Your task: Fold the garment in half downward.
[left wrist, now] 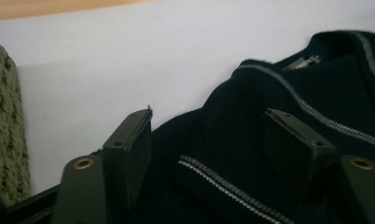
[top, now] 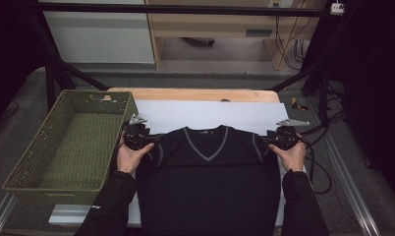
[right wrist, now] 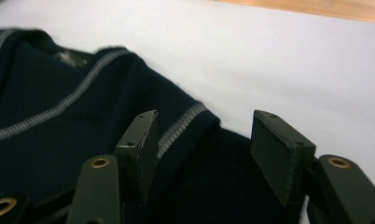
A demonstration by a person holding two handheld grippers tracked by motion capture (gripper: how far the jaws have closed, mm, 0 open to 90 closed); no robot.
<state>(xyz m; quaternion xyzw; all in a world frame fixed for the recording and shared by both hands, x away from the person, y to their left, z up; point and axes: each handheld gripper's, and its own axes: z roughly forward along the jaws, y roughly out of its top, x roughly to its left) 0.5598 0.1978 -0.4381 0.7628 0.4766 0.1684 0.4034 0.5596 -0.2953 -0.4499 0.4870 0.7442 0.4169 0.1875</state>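
Note:
A black V-neck sweater (top: 208, 167) with grey trim lies flat on a white sheet (top: 210, 115), its front hanging over the near table edge. My left gripper (top: 154, 140) is at the sweater's left shoulder; in the left gripper view its jaws stand apart over the shoulder fabric (left wrist: 251, 140), and the gripper (left wrist: 209, 126) is open with the pads not pressing. My right gripper (top: 265, 141) is at the right shoulder. In the right gripper view that gripper (right wrist: 202, 126) is open too, with the striped shoulder seam (right wrist: 181, 126) lying between the jaws.
A green woven basket (top: 33, 157) stands at the left, close beside my left hand, and its wall (left wrist: 3, 140) shows in the left gripper view. The wooden table edge (top: 195, 94) runs behind the sheet. Black frame bars and cables flank the table.

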